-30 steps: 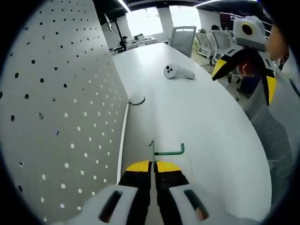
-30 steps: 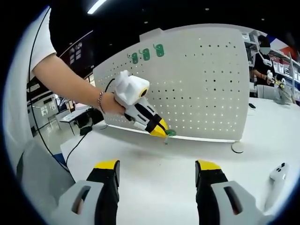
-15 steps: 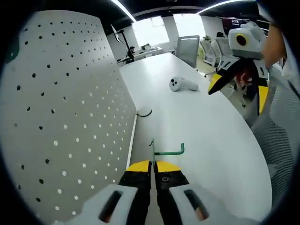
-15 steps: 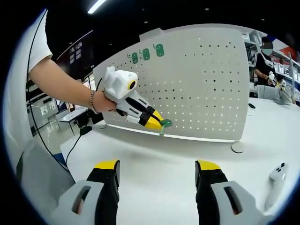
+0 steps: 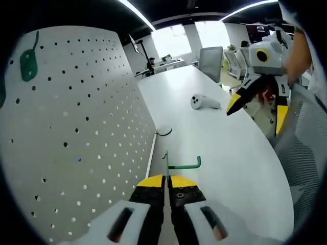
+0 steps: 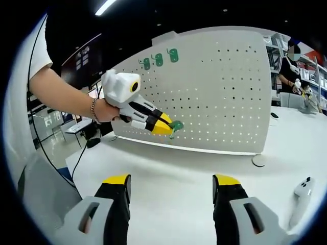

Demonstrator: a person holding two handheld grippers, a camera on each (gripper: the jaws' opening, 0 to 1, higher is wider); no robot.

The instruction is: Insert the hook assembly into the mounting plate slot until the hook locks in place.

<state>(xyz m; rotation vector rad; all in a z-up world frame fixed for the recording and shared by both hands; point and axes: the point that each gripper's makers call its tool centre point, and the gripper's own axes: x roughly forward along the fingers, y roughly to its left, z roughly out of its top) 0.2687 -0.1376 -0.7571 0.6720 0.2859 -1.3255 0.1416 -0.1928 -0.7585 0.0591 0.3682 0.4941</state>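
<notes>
My left gripper (image 5: 166,179) is shut on a green metal hook (image 5: 180,164), whose arm sticks out to the right past the yellow jaw tips. The white pegboard (image 5: 76,138) stands close on its left, with a green hook (image 5: 28,64) hung near its top. In the right gripper view, the left gripper (image 6: 164,127) holds the green hook (image 6: 175,125) just in front of the pegboard (image 6: 219,97), above the table; three green hooks (image 6: 159,58) hang along the board's upper left. My right gripper (image 6: 170,191) is open with nothing between its jaws, and it shows raised as the right gripper (image 5: 258,99) at the right.
A white controller (image 5: 204,102) lies on the white table (image 5: 225,148), also seen as a controller (image 6: 302,188) at the right. A black cable loop (image 5: 163,132) lies by the pegboard's foot. Office chairs (image 5: 212,56) stand at the table's far end. A person's arm (image 6: 61,92) holds the left gripper.
The left gripper has risen with the hook and come nearer the pegboard's face. The right gripper has stayed put, open.
</notes>
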